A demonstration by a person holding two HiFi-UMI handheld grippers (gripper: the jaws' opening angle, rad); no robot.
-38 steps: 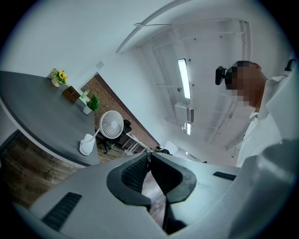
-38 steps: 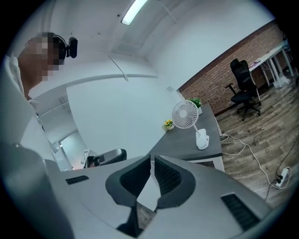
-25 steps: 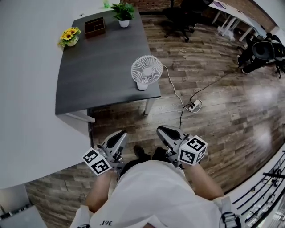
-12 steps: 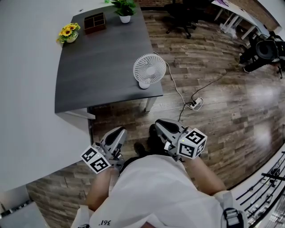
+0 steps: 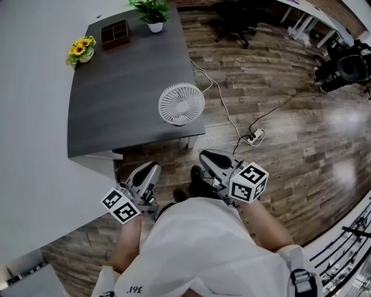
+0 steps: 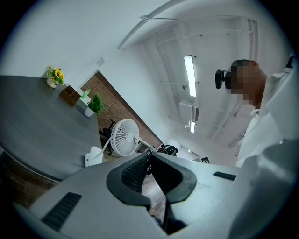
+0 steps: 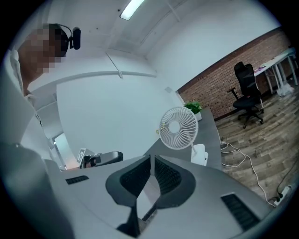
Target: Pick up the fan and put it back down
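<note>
Fan [image 5: 181, 104] upright on the dark desk [image 5: 116, 98], both grippers held low and well apart from it.

The white fan stands near the desk's front right corner, and its cable [image 5: 223, 109] drops off the edge and appears to run to a power strip [image 5: 253, 137] on the wood floor. The left gripper [image 5: 148, 177] and right gripper [image 5: 210, 159] hang close to the person's body, below the desk's front edge, each with its fingers pressed together and nothing between them. At the desk's far end sit a pot of sunflowers [image 5: 81, 49], a wooden box [image 5: 115, 33] and a green plant [image 5: 151, 10].
</note>
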